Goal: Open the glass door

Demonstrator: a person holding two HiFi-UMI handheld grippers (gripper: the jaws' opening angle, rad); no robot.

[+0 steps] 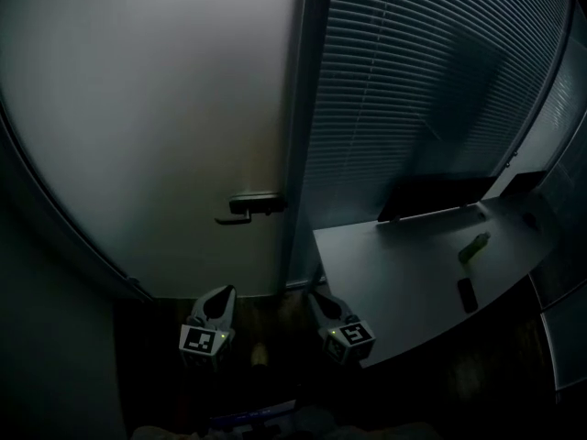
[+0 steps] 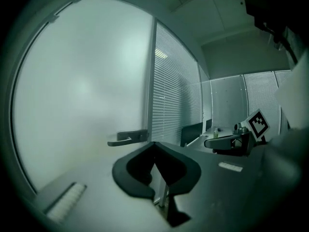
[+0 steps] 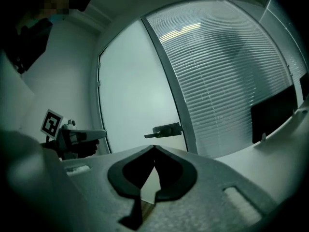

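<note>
short of the door handle [image 1: 249, 207], our left gripper [image 2: 154, 146] and right gripper [image 3: 154, 149] have jaws together, empty; we may skid off it.

Frosted pale-grey glass door [image 1: 147, 108], dark handle [image 1: 249, 206], slatted grey blinds [image 1: 431, 71]

The glass door [image 1: 156, 126] around the door handle [image 1: 249, 206] is frosted, a smooth, milky, matt pane, while the handle itself looks like dark metal with a dull satin finish. Right of the handle hang blinds [image 1: 413, 81] of thin, faintly sheened slats (metal or plastic, I cannot tell), and below and to its right the desk [image 1: 404, 273] has a smooth, pale, matt top. Below the handle the floor [image 1: 275, 324] looks like dark wood, and the right gripper [image 3: 154, 148] has a finely grained, matt grey plastic shell with black matt jaw linings.
</note>
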